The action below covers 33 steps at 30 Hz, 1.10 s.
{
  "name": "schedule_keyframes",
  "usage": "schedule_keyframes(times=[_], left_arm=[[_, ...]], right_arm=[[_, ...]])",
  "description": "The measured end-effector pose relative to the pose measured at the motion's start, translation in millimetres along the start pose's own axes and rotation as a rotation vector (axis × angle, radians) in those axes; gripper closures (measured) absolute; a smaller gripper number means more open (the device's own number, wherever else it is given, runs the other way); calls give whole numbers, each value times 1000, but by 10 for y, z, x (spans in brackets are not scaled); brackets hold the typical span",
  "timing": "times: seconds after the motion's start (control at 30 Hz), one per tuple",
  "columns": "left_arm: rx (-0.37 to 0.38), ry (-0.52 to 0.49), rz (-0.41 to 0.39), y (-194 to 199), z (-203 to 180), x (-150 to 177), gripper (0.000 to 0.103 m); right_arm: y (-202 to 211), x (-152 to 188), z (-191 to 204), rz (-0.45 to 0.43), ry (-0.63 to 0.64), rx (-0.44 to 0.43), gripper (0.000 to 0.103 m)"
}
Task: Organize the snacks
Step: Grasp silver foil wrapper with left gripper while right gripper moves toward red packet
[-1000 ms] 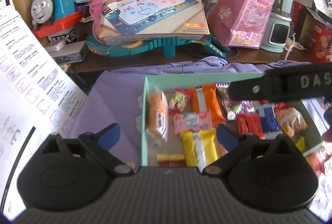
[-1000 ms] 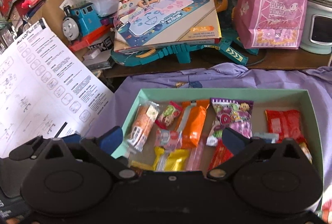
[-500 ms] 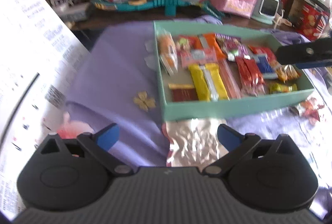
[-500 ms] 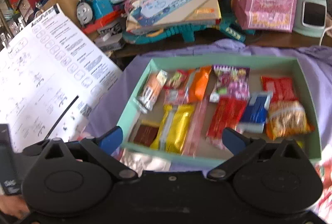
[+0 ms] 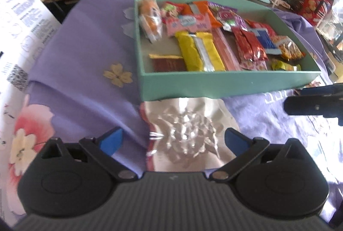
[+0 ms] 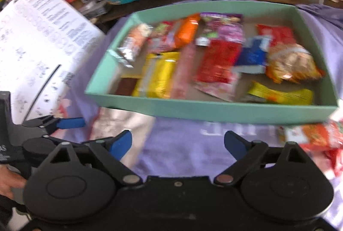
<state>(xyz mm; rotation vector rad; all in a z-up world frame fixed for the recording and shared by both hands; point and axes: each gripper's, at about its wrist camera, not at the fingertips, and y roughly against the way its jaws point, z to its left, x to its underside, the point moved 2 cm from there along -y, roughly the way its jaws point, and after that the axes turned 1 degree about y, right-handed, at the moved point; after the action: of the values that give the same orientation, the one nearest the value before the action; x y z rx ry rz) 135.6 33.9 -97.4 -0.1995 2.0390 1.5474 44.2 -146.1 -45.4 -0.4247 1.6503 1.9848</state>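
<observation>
Both my grippers have dropped toward the purple cloth (image 5: 85, 42). Left gripper (image 5: 173, 141): released, one silver packet (image 5: 184, 130) between its jaws, untouched. Right gripper (image 6: 178, 143): closing on nothing. Beyond: one green box (image 6: 214, 110), two yellow bars (image 5: 199, 51) inside.

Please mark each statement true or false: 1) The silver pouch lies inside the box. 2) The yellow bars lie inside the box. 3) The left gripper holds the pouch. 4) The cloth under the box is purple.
1) False: the silver pouch lies on the cloth, in front of the box.
2) True: the yellow bars lie inside the box.
3) False: the left gripper is open above the pouch.
4) True.
</observation>
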Motion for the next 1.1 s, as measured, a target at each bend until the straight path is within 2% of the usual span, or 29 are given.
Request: schedule_keyframes(times=[0.07, 0.2, 0.23, 0.27, 0.33, 0.47, 0.53, 0.6, 0.67, 0.7, 0.73, 0.87, 1.0, 1.07, 1.1], left_arm=[[-6, -15, 16, -85, -72, 2, 0], [-82, -96, 0, -173, -286, 33, 2], [-86, -107, -8, -162, -327, 44, 5], [-94, -125, -19, -151, -393, 55, 15], [-108, -134, -22, -126, -482, 65, 21], [-111, -78, -34, -61, -526, 84, 40], [-101, -42, -35, -34, -511, 89, 40], [-64, -15, -33, -11, -505, 99, 43], [-24, -12, -35, 22, -558, 108, 57], [-5, -18, -35, 40, -592, 97, 67], [9, -30, -30, 42, -629, 87, 69], [92, -58, 12, -6, -783, 89, 70], [132, -91, 24, -69, -1029, 99, 70], [180, -101, 31, -93, -1181, 79, 71], [190, -120, 27, -96, -1264, 80, 78]], right_arm=[[40, 72, -179, -3, -25, 38, 9], [181, 226, -550, -25, -95, 102, 9], [219, 267, -634, -33, -113, 114, 9], [252, 303, -710, -41, -131, 121, 9], [301, 362, -837, -52, -156, 137, 9], [314, 430, -979, -58, -184, 139, 9], [287, 442, -992, -51, -195, 124, 9], [251, 435, -945, -48, -193, 86, 9], [200, 430, -857, -40, -173, 56, 9], [185, 424, -818, -33, -166, 43, 9], [159, 427, -793, -25, -164, 28, 10], [79, 461, -807, 11, -210, -33, 19], [87, 493, -833, 8, -220, -59, 19], [92, 499, -846, 8, -222, -68, 19], [92, 505, -860, 7, -227, -76, 19]])
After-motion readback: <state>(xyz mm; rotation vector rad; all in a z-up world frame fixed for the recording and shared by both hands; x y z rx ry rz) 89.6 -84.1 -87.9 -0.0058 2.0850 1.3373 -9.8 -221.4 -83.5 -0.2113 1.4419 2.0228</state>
